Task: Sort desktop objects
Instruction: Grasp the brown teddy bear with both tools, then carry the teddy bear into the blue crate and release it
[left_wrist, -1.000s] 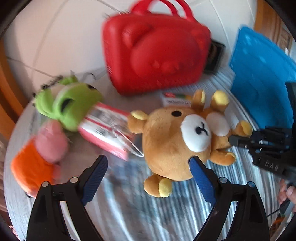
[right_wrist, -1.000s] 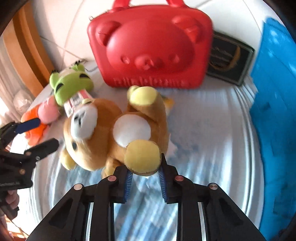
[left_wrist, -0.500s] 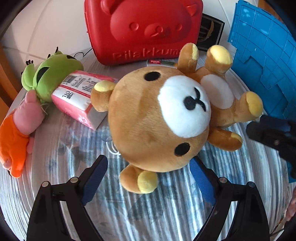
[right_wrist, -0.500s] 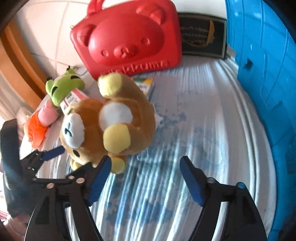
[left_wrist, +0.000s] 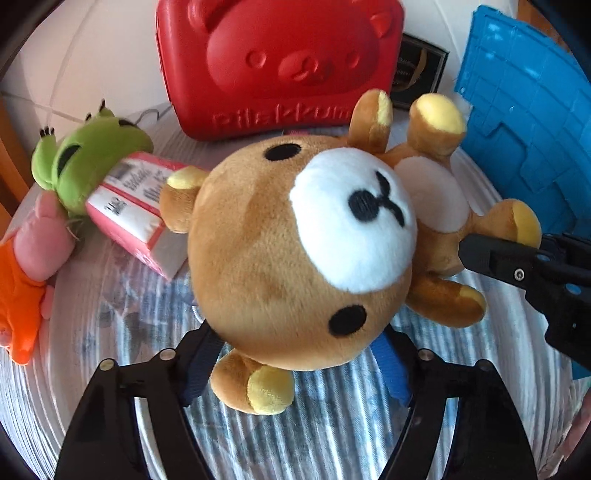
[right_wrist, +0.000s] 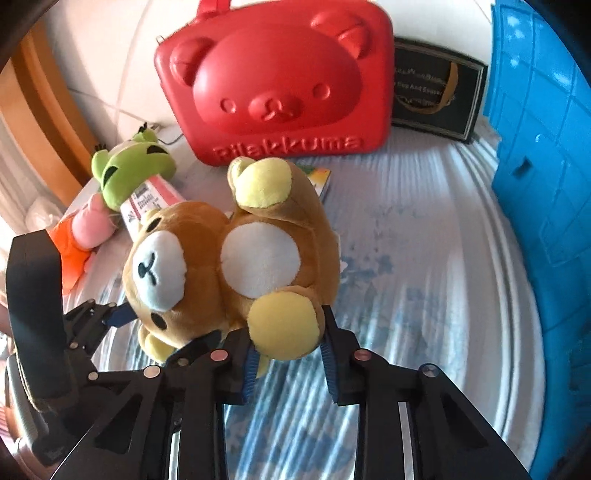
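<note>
Left claw (left_wrist: 295, 365) closing, pads against brown bear plush (left_wrist: 295, 243) head. Right claw (right_wrist: 288, 354) closing, pinching bear's yellow foot (right_wrist: 282, 326). Red case (right_wrist: 280, 81) beyond both.

We see both views in bright, warm daylight. In the right wrist view the light comes from the left, where a pale window area is washed out to near white. The red case (right_wrist: 275, 79) carries soft glossy highlights on its raised face. The plush bear (left_wrist: 295, 251) stays sharp in both views and casts a soft shadow onto the striped cloth (left_wrist: 332, 435) beneath it. That cloth smears into streaks toward the lower edges. Fisheye distortion bows the blue crate (right_wrist: 546, 155) and rounds every corner into a black vignette.
</note>
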